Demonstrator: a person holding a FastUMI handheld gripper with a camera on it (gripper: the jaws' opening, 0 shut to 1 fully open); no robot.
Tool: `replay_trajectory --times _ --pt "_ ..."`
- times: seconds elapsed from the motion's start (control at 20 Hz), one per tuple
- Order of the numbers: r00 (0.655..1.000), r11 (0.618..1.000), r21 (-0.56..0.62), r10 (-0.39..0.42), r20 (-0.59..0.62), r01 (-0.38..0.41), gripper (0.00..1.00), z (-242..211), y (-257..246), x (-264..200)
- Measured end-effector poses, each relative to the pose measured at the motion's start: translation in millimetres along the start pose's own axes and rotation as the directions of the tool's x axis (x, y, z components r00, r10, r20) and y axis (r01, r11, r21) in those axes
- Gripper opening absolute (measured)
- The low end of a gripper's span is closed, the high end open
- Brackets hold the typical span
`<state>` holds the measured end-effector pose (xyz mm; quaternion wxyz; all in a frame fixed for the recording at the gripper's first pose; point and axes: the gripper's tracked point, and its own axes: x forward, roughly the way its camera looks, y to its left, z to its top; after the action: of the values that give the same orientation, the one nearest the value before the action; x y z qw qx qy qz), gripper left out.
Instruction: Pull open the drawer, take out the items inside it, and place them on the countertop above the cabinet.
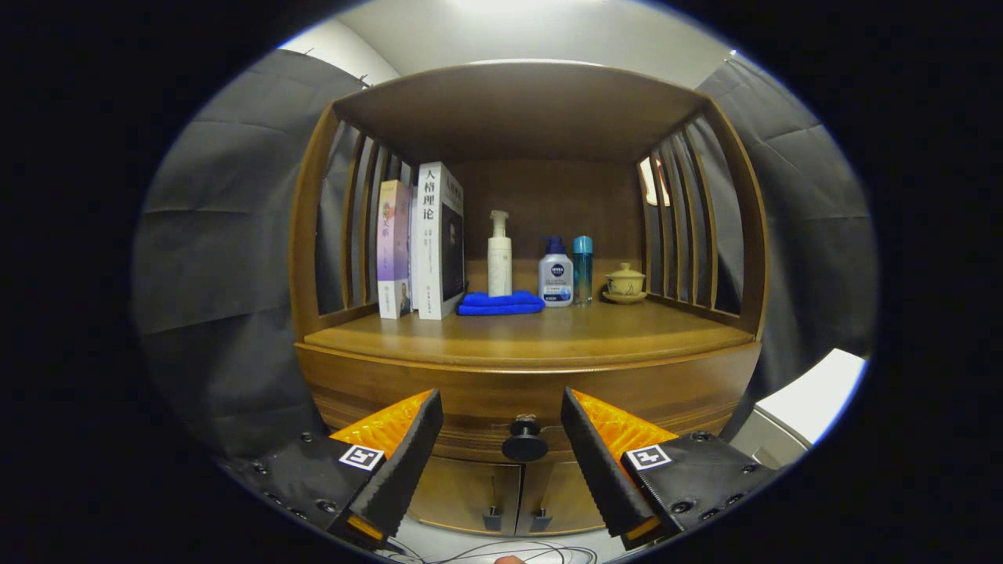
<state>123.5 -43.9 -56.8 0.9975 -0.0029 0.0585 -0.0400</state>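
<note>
A wooden cabinet stands ahead, with its countertop (533, 337) under a slatted hutch. Below the countertop's curved front edge runs the drawer front (501, 403), closed, with a round dark knob (524, 443) at its middle. My gripper (501, 407) is open, its two fingers spread wide on either side of the knob and a little short of it. Nothing is between the fingers. The drawer's contents are hidden.
On the countertop stand two books (423, 243) at the left, a blue folded cloth (501, 303), a white pump bottle (499, 254), two more bottles (566, 272) and a small lidded cup (625, 282). Two lower cabinet doors (501, 493) sit under the drawer. A white object (815, 395) lies at the right.
</note>
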Motion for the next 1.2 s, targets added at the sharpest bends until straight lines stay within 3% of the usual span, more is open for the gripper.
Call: replay_trajectory --times 0.6,0.85,0.95,1.2 --pt "0.99 0.999 0.024 -0.038 -0.138 0.042 0.96 -53 -19 44" --pt "0.986 0.999 0.022 -0.043 -0.161 0.047 0.65 -62 -21 49" --pt "0.983 1.0 0.026 -0.008 -0.186 0.013 0.56 -69 -13 50" --pt "0.983 0.999 0.009 -0.037 -0.178 0.039 0.31 -65 -16 49"
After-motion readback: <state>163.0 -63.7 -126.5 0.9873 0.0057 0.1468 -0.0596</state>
